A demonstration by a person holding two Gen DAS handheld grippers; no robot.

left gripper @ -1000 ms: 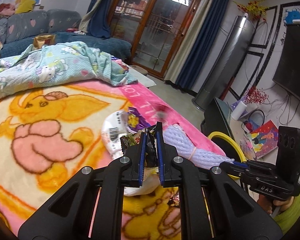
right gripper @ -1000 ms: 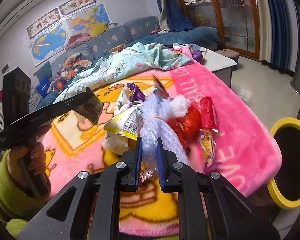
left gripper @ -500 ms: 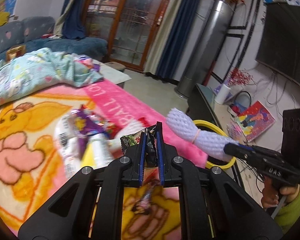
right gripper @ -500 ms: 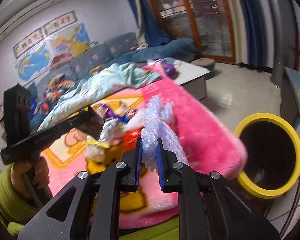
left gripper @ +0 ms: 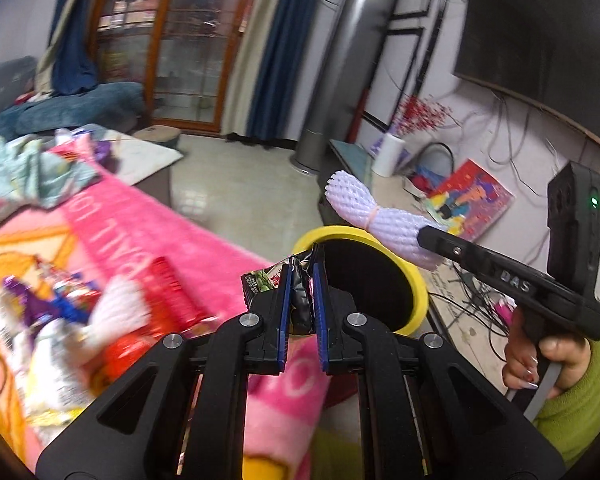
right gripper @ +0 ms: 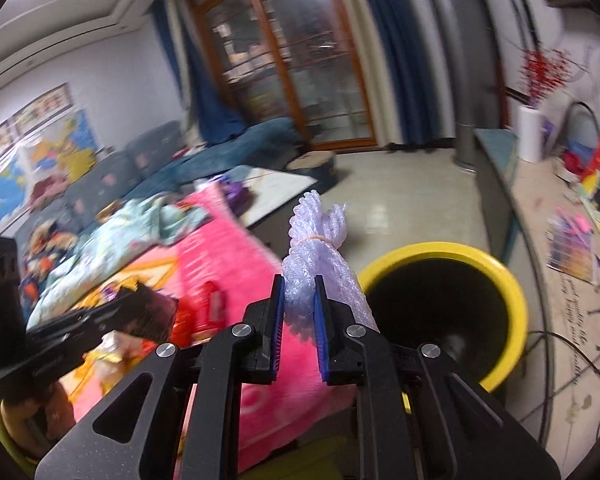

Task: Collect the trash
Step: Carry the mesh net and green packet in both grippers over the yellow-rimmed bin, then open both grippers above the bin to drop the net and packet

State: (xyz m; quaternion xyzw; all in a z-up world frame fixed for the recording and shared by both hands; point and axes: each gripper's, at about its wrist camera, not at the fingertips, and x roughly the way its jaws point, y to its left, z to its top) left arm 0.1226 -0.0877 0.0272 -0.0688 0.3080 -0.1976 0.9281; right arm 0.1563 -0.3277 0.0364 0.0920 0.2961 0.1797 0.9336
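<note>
Both hands are loaded up here. The left tongs (left gripper: 302, 280) are clamped tight on a crumpled dark snack wrapper (left gripper: 300, 292), which pokes up between the blue pads, with a printed flap sticking out to the left side. The right tongs (right gripper: 300, 300) are squeezed on a bundle of pale lilac foam netting (right gripper: 316, 248), cinched near the top with a thin rubber band, so the end flares out above the pads.

The yellow-rimmed bin (right gripper: 500, 280) sits on the floor just off the corner of the pink blanket (right gripper: 220, 240), and its inside looks black. From the right wrist view the netting is held just left of the bin's rim; from the left wrist view the wrapper sits in front of the bin's (left gripper: 416, 284) near rim, and the netting (left gripper: 364, 208) hangs above the far rim, gripped by the right tongs (left gripper: 424, 236). A hand in a green sleeve (left gripper: 540, 364) holds that handle.

More trash is left on the blanket (left gripper: 140, 232): a red packet (left gripper: 172, 288), a purple wrapper (left gripper: 28, 308) and some white bits, all pretty blurred. A light blue patterned cloth (left gripper: 24, 172) is bunched up at the far end.
</note>
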